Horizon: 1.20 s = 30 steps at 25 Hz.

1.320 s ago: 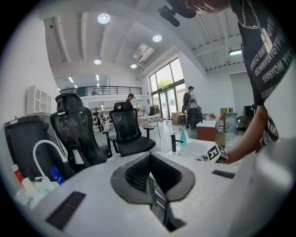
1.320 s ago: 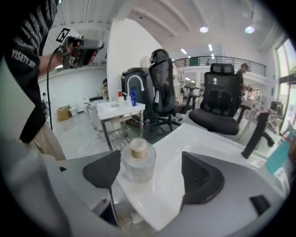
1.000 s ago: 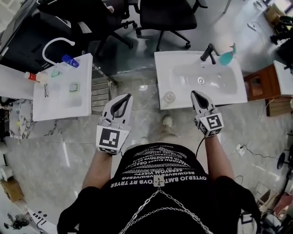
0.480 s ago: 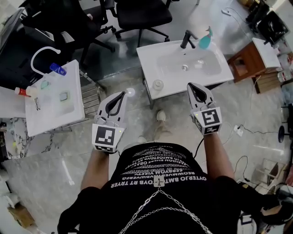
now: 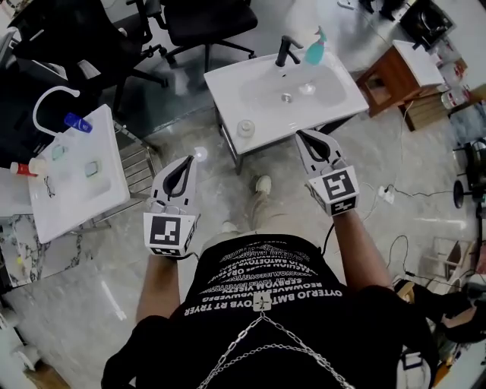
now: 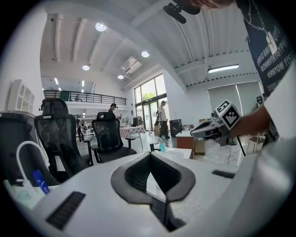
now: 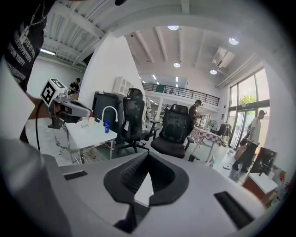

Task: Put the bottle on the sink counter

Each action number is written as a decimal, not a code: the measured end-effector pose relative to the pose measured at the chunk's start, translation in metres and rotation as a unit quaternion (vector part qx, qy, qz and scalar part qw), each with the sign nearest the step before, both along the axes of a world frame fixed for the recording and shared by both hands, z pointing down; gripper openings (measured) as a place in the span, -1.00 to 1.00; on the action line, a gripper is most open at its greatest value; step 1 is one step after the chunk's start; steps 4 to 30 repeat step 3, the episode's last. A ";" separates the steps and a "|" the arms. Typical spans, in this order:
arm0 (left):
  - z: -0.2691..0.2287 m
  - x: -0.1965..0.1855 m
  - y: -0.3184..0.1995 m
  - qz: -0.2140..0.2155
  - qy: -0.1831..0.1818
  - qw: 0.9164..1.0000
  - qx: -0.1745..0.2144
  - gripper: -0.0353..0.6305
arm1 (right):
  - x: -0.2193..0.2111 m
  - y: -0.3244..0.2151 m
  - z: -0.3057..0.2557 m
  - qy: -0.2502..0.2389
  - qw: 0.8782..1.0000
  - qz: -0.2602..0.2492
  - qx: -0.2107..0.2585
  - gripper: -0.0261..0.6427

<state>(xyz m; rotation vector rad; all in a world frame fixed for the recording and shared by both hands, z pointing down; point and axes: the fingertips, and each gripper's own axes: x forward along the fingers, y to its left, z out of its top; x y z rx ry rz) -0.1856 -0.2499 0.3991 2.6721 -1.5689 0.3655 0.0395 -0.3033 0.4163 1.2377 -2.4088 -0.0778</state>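
A blue bottle [image 5: 78,121] lies by the curved white tap on the small white table [image 5: 72,190] at the left; it also shows as the blue bottle [image 6: 40,181] and the blue bottle [image 7: 107,126]. The white sink counter [image 5: 228,83] stands ahead, with a teal spray bottle [image 5: 315,47] beside its black tap and a small clear jar [image 5: 245,128] near its front edge. My left gripper [image 5: 190,161] is held over the floor between table and counter, shut and empty. My right gripper [image 5: 301,135] is at the counter's front edge, also shut and empty.
Black office chairs [image 5: 205,23] stand behind the counter and the table. A brown wooden stand [image 5: 387,80] sits right of the counter. A red-capped bottle [image 5: 23,167] lies at the table's left end. Cables run over the marble floor [image 5: 395,197] at the right.
The sink counter and the left table have slid up and left in the head view. Both grippers have moved with the person, staying shut and empty; the right one now reaches the counter's front edge.
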 end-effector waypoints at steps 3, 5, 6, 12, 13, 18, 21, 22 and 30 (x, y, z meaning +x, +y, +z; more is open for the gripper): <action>0.002 0.000 -0.004 0.003 -0.007 1.000 0.001 -0.88 | -0.005 0.001 0.004 0.004 1.000 -0.007 -0.003 -0.94; 0.002 0.000 -0.004 0.003 -0.007 1.000 0.001 -0.88 | -0.005 0.001 0.004 0.004 1.000 -0.007 -0.003 -0.94; 0.002 0.000 -0.004 0.003 -0.007 1.000 0.001 -0.88 | -0.005 0.001 0.004 0.004 1.000 -0.007 -0.003 -0.94; 0.002 0.000 -0.004 0.003 -0.007 1.000 0.001 -0.88 | -0.005 0.001 0.004 0.004 1.000 -0.007 -0.003 -0.94; 0.002 0.000 -0.004 0.003 -0.007 1.000 0.001 -0.88 | -0.005 0.001 0.004 0.004 1.000 -0.007 -0.003 -0.94; 0.002 0.000 -0.004 0.003 -0.007 1.000 0.001 -0.88 | -0.005 0.001 0.004 0.004 1.000 -0.007 -0.003 -0.94; 0.002 0.000 -0.004 0.003 -0.007 1.000 0.001 -0.88 | -0.005 0.001 0.004 0.004 1.000 -0.007 -0.003 -0.94; 0.002 0.000 -0.004 0.003 -0.007 1.000 0.001 -0.88 | -0.005 0.001 0.004 0.004 1.000 -0.007 -0.003 -0.94; 0.002 0.000 -0.004 0.003 -0.007 1.000 0.001 -0.88 | -0.005 0.001 0.004 0.004 1.000 -0.007 -0.003 -0.94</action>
